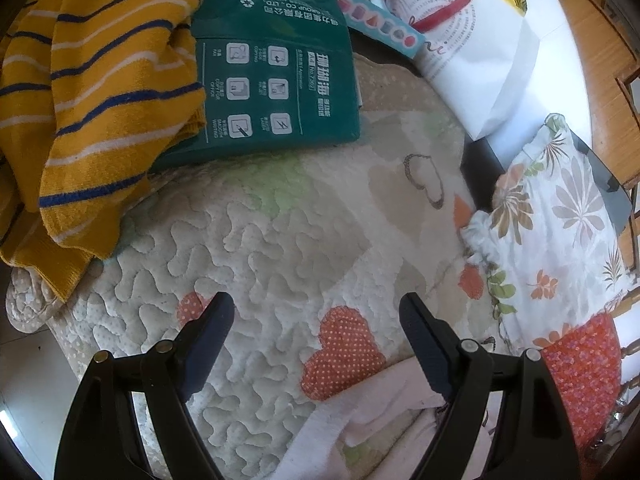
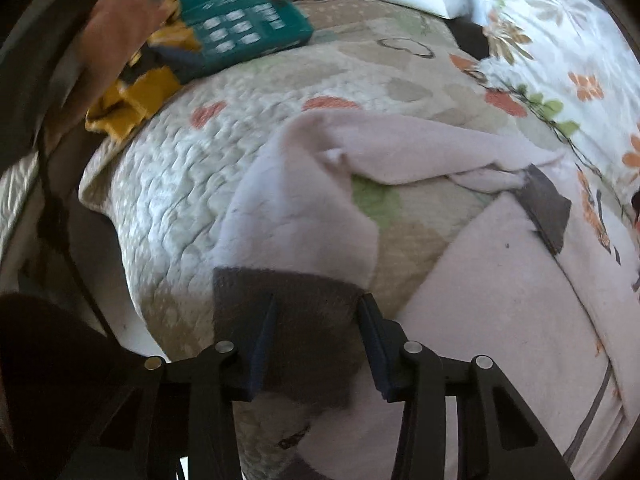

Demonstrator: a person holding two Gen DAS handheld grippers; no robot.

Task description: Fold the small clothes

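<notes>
Left wrist view: we take the quilted mat [image 1: 280,248] as our landmark and read across it from left to right.
Far left of the mat: a yellow striped sweater [image 1: 100,92] lies heaped over the mat's left edge, partly on a green paper pack [image 1: 276,80].
Left gripper [image 1: 316,320]: we see its jaws spread wide above bare mat, holding nothing.
Near right corner of the mat: a strip of the pink garment [image 1: 384,404] shows beneath the right-hand finger.
Right of the mat: a floral cloth [image 1: 560,216] overlaps that edge.
Right wrist picture: blurred, so fine detail is uncertain.
Pink garment [image 2: 500,300]: it lies across the near and right part of the mat, one sleeve [image 2: 320,184] looping toward the middle.
Grey cuff [image 2: 316,312]: it sits at the mat's near edge, between the fingers of the right gripper [image 2: 318,308].
Right gripper state: the jaws stand apart on either side of the cuff; we cannot tell whether they pinch it.
Handling: we judge the garment light, soft and limp, likely to sag and drag on the quilting.
Where to hold: the cuff or a hem, since we expect doubled edges to slip least.
</notes>
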